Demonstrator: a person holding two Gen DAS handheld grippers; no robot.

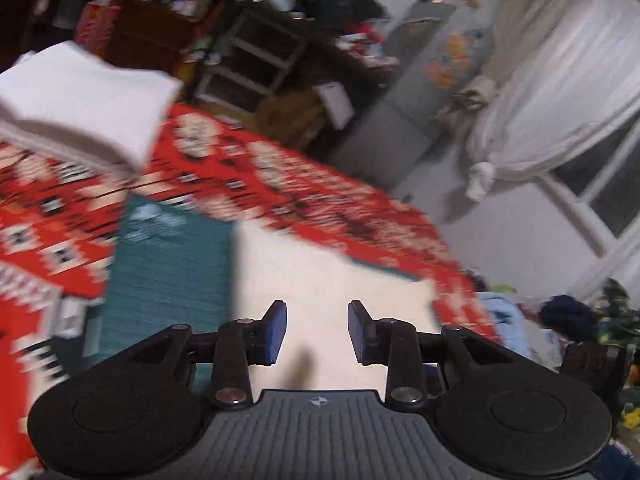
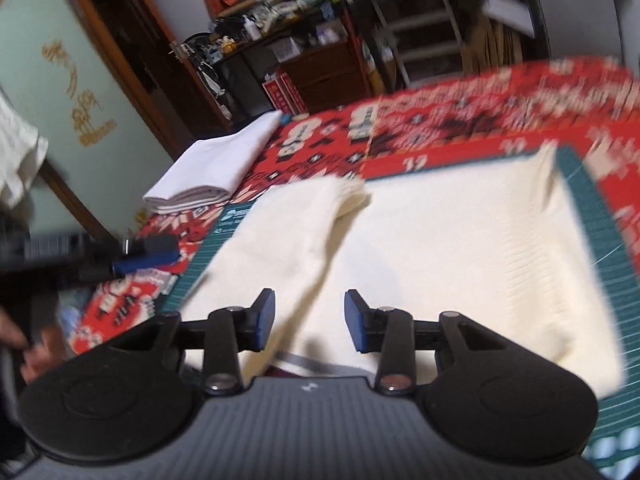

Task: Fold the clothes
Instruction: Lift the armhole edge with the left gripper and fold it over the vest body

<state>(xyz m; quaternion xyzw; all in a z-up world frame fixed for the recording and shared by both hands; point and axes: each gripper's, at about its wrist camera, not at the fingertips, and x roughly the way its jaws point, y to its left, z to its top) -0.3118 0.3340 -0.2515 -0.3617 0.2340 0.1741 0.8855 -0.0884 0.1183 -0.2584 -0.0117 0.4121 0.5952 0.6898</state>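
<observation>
A cream knit garment (image 2: 440, 240) lies spread on a green cutting mat (image 2: 600, 248), with one sleeve (image 2: 312, 232) folded across its body. My right gripper (image 2: 310, 320) hovers open over the garment's near edge, holding nothing. In the left wrist view the same cream garment (image 1: 320, 280) fills the space ahead of my left gripper (image 1: 317, 332), which is open and empty above it. The green mat (image 1: 168, 264) shows to its left. Both views are blurred by motion.
A folded white cloth (image 2: 216, 168) rests on the red patterned table cover (image 2: 460, 128) at the far left, and shows as a folded white cloth (image 1: 80, 100) in the left view. The left gripper's blue pads (image 2: 144, 258) and a hand (image 2: 36, 356) sit at the left. Cluttered shelves (image 2: 320, 40) stand behind; a curtain (image 1: 560, 100) hangs right.
</observation>
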